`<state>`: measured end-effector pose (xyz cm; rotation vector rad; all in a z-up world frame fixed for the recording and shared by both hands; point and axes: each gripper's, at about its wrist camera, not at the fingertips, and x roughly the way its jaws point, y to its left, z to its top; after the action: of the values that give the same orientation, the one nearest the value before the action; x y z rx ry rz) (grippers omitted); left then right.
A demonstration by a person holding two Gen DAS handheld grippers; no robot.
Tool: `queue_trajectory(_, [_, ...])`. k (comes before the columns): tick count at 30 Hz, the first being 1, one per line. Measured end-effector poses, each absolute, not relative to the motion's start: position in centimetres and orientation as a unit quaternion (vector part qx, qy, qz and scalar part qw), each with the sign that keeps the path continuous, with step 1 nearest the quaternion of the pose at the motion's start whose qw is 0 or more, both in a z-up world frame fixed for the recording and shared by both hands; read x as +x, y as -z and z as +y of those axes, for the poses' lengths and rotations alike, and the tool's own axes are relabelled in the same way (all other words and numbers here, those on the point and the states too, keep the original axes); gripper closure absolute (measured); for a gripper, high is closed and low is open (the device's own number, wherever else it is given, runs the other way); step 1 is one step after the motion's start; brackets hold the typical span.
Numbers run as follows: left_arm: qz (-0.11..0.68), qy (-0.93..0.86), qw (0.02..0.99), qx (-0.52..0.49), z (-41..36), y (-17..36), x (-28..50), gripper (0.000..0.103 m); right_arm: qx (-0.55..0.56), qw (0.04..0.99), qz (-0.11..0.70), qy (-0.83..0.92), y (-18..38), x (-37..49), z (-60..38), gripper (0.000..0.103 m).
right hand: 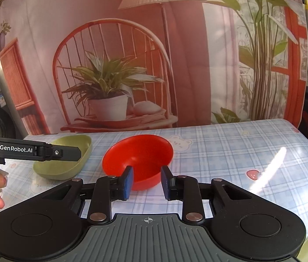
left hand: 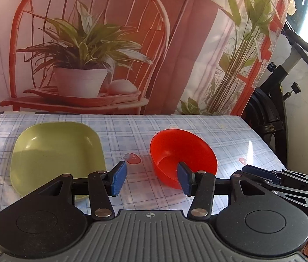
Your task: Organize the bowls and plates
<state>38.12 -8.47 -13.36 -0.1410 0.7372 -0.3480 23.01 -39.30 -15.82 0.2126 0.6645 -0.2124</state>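
one red bowl (left hand: 182, 152), round, on the table.
one green plate (left hand: 55, 152), squarish with rounded corners, on the table.
two grippers: one left gripper (left hand: 151, 180), one right gripper (right hand: 147, 182); two blue-padded fingers on each, four fingers altogether.
one table (left hand: 230, 135) under a checked blue cloth.
strawberry prints on the cloth: two in the left wrist view, one clear in the right wrist view.
bear prints on the cloth: one clear in the right wrist view.
one printed backdrop (left hand: 110, 43) behind the table, picturing one chair, one potted plant, one lamp.
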Motion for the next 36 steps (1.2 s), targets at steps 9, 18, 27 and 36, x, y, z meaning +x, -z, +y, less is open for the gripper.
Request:
queue_trajectory(9, [0.385, 0.172, 0.903, -0.082, -10.1, 15.9, 41.1, 0.05, 0.183, 0.921, 0.316, 0.135, 18.8, 25.6, -42.6, 0.078])
queue_trajectory(18, [0.394, 0.188, 0.897, -0.075, -10.6, 17.1, 41.6, 0.083, 0.191, 0.915, 0.332, 0.126, 20.2, 26.9, -42.8, 0.086])
queue_trajectory(27, [0.394, 0.195, 0.895, -0.08, -10.3, 16.8, 41.1, 0.086, 0.188, 0.916, 0.335, 0.118, 19.2, 26.6, -41.9, 0.093])
queue_trajectory(36, [0.372, 0.2, 0.904, -0.069, -9.5, 14.3, 38.2, 0.086, 0.177, 0.921, 0.33, 0.107, 16.1, 25.1, -40.2, 0.093])
